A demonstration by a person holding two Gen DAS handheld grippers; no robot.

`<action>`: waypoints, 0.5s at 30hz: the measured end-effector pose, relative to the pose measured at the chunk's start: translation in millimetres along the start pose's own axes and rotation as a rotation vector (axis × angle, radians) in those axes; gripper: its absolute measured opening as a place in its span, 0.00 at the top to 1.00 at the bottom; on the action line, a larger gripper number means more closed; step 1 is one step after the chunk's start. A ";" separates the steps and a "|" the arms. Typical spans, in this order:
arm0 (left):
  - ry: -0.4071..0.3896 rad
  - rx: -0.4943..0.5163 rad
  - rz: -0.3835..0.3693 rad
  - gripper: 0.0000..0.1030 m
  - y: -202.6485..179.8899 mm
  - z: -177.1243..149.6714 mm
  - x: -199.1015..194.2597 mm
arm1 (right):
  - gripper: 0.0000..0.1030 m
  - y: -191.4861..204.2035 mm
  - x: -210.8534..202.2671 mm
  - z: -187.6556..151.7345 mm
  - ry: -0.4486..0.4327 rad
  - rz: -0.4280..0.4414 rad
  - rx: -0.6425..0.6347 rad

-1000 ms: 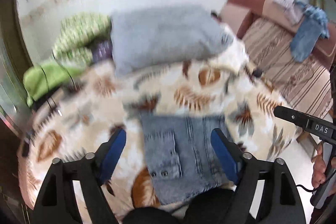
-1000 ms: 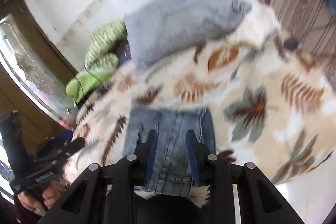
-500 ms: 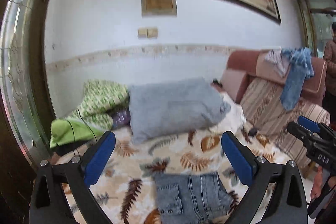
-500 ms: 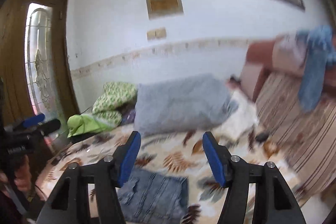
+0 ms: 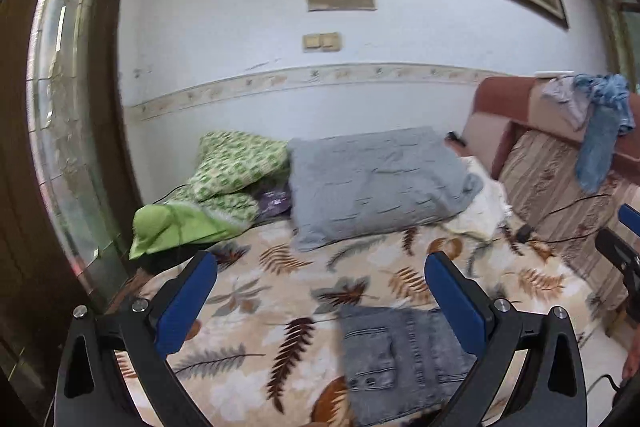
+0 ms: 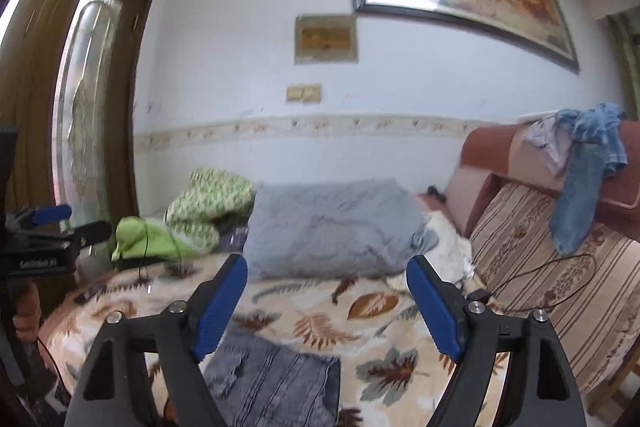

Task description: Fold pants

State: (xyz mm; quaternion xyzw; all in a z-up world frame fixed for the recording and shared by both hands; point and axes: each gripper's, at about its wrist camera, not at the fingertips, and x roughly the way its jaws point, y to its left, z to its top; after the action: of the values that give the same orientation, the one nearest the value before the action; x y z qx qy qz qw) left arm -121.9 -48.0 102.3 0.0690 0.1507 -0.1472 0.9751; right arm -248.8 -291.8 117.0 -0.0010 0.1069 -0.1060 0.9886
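Note:
Folded grey-blue denim pants (image 5: 400, 359) lie flat on the leaf-patterned blanket (image 5: 280, 291), pocket side up; the right wrist view shows the pants (image 6: 276, 383) low in the picture. My left gripper (image 5: 320, 283) hangs wide open above and behind them, nothing between its blue pads. My right gripper (image 6: 326, 293) is also lifted clear of the denim; its jaws are opening and hold nothing. The left gripper (image 6: 60, 227) shows at the right view's left edge, a hand under it.
A grey pillow (image 5: 376, 187) and green bedding (image 5: 224, 183) lie at the back against the wall. A striped sofa (image 6: 560, 287) with blue clothes (image 6: 588, 179) draped over it stands to the right. A dark cable (image 6: 540, 279) trails over its cushion. A wooden door (image 5: 60, 147) is left.
Both grippers let go of the pants, opened wide and rose away, tilting up from the blanket toward the wall. The folded pants stayed on the blanket.

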 end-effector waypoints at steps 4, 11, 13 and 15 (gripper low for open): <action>0.002 -0.013 0.058 0.00 13.7 -6.0 3.0 | 0.18 15.4 15.1 -9.0 0.043 0.042 -0.005; 0.015 -0.033 0.130 0.00 33.5 -10.9 11.6 | 0.18 41.3 43.9 -26.4 0.127 0.089 -0.014; 0.023 -0.038 0.138 0.00 35.8 -12.6 14.8 | 0.18 47.4 49.3 -30.0 0.142 0.109 -0.019; 0.035 -0.035 0.141 0.00 36.4 -14.2 18.5 | 0.18 52.2 54.2 -32.9 0.157 0.123 -0.022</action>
State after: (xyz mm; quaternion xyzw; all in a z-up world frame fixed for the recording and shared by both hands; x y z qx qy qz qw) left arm -97.7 -16.0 86.4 0.0650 0.1650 -0.0740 0.9814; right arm -193.1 -251.5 72.2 0.0032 0.1850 -0.0438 0.9818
